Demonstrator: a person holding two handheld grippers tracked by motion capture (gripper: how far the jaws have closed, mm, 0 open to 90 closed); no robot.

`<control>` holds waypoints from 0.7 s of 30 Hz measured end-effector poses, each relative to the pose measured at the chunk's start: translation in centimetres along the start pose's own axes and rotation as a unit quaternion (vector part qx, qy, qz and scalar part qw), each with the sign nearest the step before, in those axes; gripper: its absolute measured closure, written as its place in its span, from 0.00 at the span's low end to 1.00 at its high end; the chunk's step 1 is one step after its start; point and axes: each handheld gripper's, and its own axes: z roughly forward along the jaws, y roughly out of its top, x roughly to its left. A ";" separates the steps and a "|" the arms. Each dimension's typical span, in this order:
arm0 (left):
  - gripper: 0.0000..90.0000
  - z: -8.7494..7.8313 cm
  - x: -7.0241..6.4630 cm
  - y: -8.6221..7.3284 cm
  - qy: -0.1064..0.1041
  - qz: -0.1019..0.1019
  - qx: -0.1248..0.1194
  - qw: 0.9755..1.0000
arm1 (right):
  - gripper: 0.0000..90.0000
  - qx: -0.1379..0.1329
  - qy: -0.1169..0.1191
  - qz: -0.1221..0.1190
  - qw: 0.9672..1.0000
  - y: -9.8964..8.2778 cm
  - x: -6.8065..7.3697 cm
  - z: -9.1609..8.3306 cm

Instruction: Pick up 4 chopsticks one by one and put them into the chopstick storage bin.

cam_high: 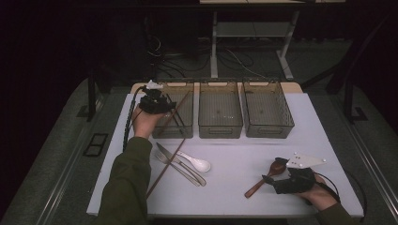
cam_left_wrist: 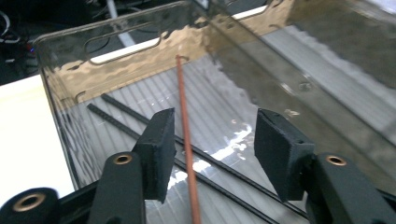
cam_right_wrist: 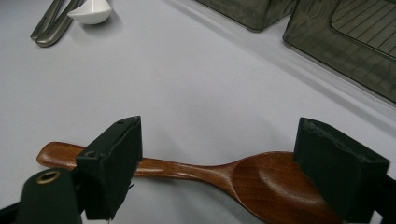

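The left gripper (cam_left_wrist: 210, 154) stands with jaws apart around a thin brown wooden chopstick (cam_left_wrist: 185, 135), not pressing it, over the smoky plastic bin (cam_high: 186, 131) at the tabletop's far left. The right gripper (cam_right_wrist: 224, 179) (near the right front corner) holds its jaws apart over a brown wooden spoon (cam_right_wrist: 261, 182).

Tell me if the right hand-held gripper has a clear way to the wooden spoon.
Likely yes. The right hand-held gripper already straddles the wooden spoon with its jaws open on either side, and nothing lies between them on the table.

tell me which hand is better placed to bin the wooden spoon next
Right, likely. The right gripper has its open jaws straddling the wooden spoon; the left gripper is over the far-left bin.
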 end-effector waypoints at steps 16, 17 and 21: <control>0.29 -5.6 -3.2 -1.8 -0.050 0.024 -0.025 0.998 | 0.17 -0.002 0.000 -0.001 1.000 0.0 0.1 0.0; 0.28 -5.9 -3.5 -2.0 -0.051 0.024 -0.026 0.998 | 0.17 -0.002 0.001 -0.001 1.000 0.0 0.1 0.0; 0.28 -6.9 -4.8 -2.8 -0.054 0.027 -0.027 0.998 | 0.17 -0.002 0.000 -0.001 1.000 0.1 0.0 0.0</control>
